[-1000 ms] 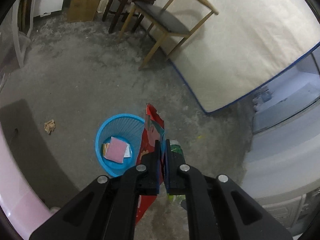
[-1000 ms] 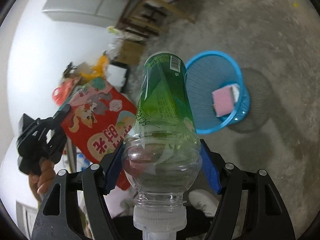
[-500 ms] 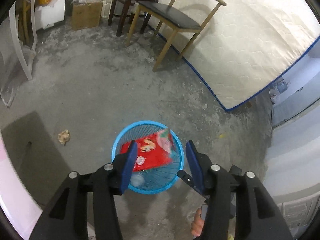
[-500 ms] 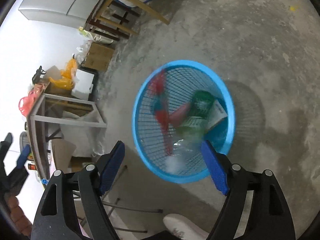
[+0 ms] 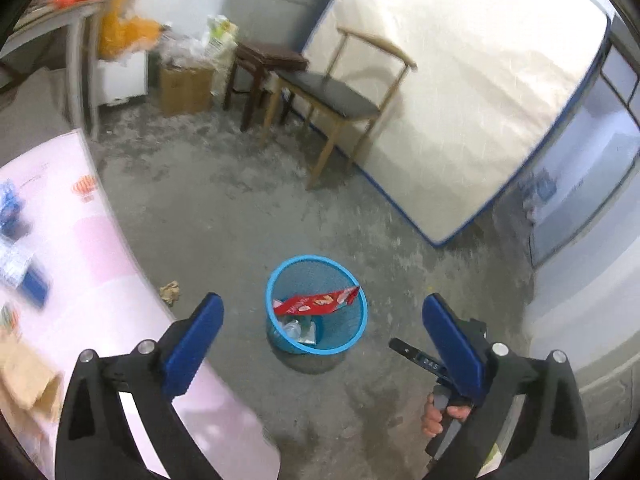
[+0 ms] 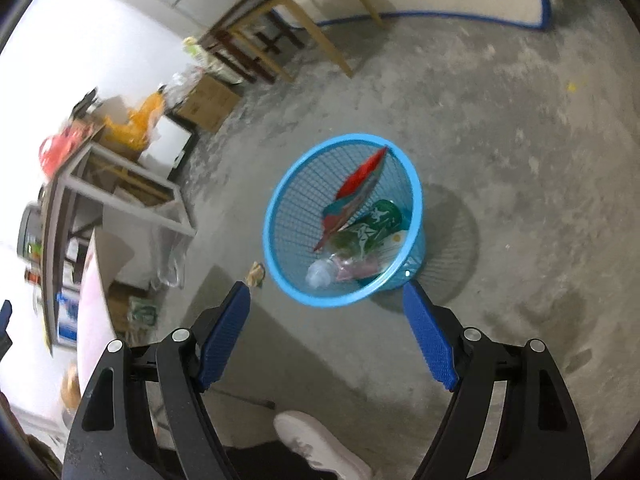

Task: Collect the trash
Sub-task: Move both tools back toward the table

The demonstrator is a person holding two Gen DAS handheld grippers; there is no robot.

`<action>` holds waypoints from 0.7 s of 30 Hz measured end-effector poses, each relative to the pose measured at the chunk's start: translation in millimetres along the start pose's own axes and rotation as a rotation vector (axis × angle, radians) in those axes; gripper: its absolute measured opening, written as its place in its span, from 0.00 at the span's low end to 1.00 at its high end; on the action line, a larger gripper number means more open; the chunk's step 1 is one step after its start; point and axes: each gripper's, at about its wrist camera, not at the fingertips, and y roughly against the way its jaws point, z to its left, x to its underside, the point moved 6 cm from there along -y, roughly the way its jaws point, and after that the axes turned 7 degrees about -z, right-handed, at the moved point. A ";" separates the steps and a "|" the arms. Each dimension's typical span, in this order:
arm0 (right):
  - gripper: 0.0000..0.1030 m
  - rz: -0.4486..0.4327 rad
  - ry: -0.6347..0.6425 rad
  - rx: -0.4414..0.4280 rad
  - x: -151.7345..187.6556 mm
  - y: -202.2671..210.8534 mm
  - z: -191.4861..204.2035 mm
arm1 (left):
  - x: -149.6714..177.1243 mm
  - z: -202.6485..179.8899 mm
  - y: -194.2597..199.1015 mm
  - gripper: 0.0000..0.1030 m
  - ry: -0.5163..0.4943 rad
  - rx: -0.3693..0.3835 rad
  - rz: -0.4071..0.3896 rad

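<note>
Trash sits in the blue basket (image 6: 280, 200) on the concrete floor: red wrapper (image 6: 360, 178) leaning inside, green bottle (image 6: 370, 228) beside it. Left gripper (image 5: 322, 334) spread wide, empty; right gripper (image 6: 326, 330) the same. Looks like a between-pickups step; next, that crumpled scrap (image 5: 170, 291) near the pink table (image 5: 100, 280) wants grabbing.

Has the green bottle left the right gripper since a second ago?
Yes. The green bottle now lies inside the blue basket on the floor, beside the red wrapper; the right gripper is open and empty.
</note>
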 end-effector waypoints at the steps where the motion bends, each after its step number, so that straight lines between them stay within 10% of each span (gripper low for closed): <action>1: 0.74 -0.005 0.022 -0.011 2.0 5.8 7.4 | 5.8 5.2 15.9 0.95 0.013 -0.001 -0.020; 21: 0.74 0.159 0.474 -0.506 102.4 60.8 265.5 | 167.3 170.9 274.7 0.95 0.242 -0.286 -0.307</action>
